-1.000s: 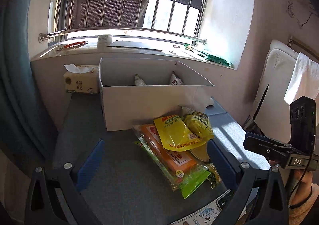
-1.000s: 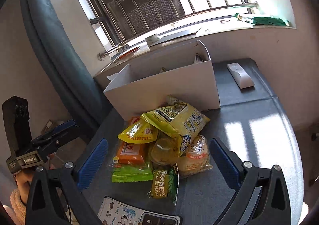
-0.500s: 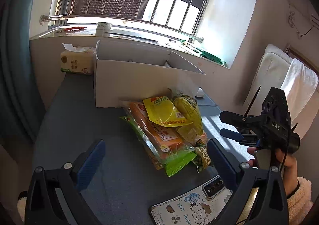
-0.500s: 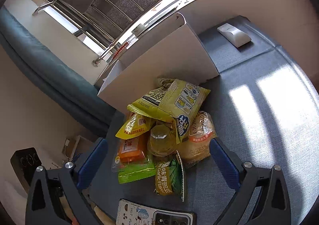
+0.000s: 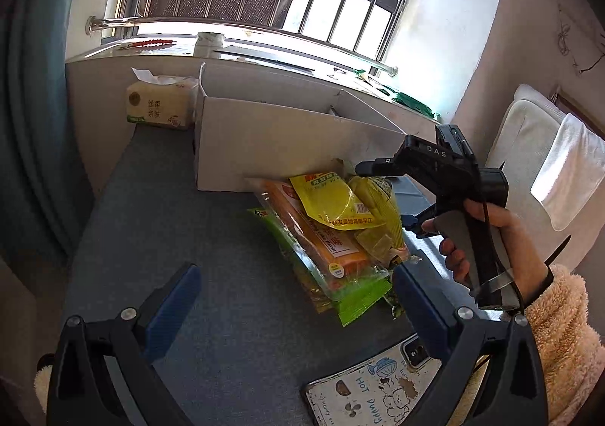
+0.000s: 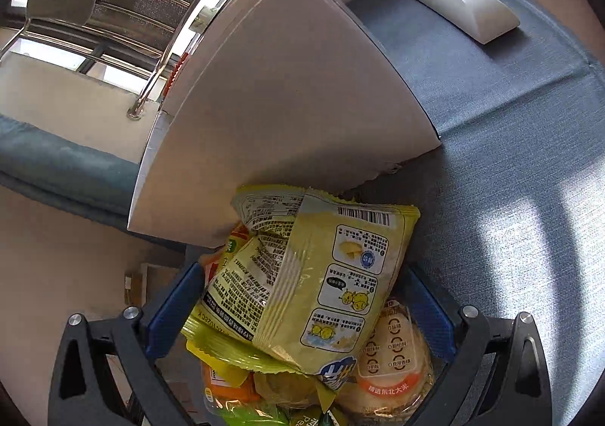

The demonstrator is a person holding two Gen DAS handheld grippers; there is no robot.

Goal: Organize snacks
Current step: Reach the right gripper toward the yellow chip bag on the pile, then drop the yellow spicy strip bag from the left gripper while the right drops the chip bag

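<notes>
Two tongs gape wide: right tongs (image 6: 298, 316) straddle a yellow chip bag (image 6: 310, 290) atop the snack pile (image 5: 332, 233), left tongs (image 5: 295, 305) hover just short of it, beside the white box (image 5: 280, 146) on the table (image 5: 189, 237).

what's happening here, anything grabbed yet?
Not yet. A person with a handheld gripper in each hand is sorting a pile of snacks on a grey-blue table in front of a white cardboard box. The right gripper is open, its fingers either side of the big yellow chip bag on top of the pile. The left gripper is open and empty, back from the pile near the orange-and-green packet. A phone lies at the near edge.
</notes>
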